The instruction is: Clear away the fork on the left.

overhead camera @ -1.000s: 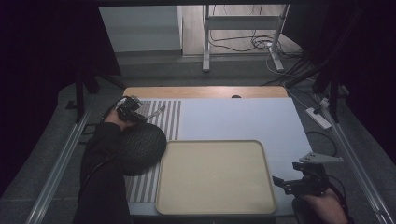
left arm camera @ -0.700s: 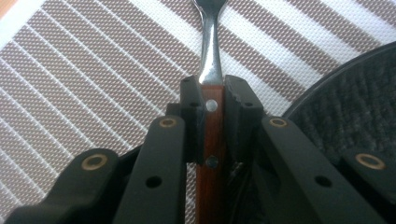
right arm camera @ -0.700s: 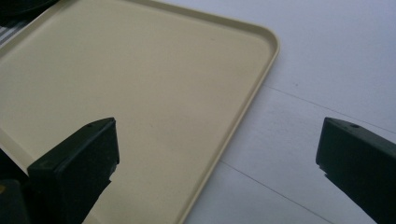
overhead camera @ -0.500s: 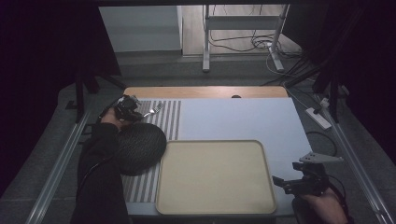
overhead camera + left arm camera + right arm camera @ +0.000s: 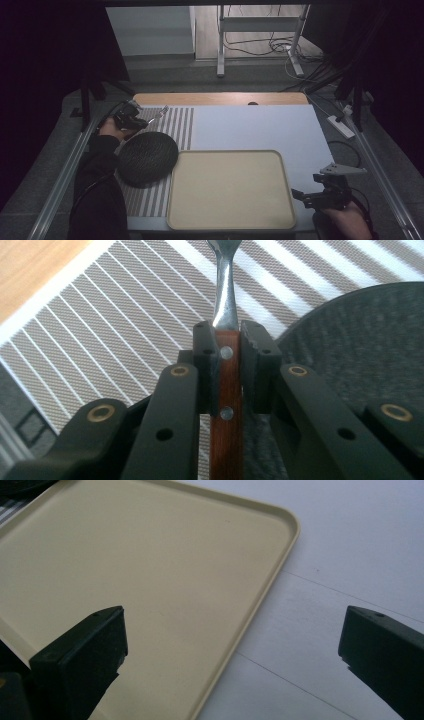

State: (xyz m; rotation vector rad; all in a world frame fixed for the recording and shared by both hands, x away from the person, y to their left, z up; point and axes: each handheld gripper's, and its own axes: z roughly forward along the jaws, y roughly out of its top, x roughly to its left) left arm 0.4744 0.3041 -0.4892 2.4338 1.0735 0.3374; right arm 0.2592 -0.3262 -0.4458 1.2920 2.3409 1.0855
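A metal utensil with a riveted wooden handle [image 5: 227, 390] is clamped between the jaws of my left gripper [image 5: 228, 340]. In the high view its far end [image 5: 161, 111] looks like fork tines and hovers over the striped placemat [image 5: 176, 125] at the table's far left, with my left gripper [image 5: 131, 116] behind it. A dark round woven mat [image 5: 147, 157] lies just near of that hand and also shows at the right of the left gripper view as the dark mat [image 5: 360, 340]. My right gripper [image 5: 305, 196] is open at the right edge of the beige tray [image 5: 227, 187]; its jaws [image 5: 232, 645] straddle the tray rim [image 5: 260, 595], with nothing between them.
A pale blue cloth [image 5: 260, 125] covers the table, and bare wood [image 5: 220, 98] shows along the far edge. Metal rails [image 5: 60, 175] run down both sides. A power strip [image 5: 341, 126] and cables lie on the floor at the right.
My left gripper and the utensil have shifted very slightly to the left. The right gripper has stayed where it was.
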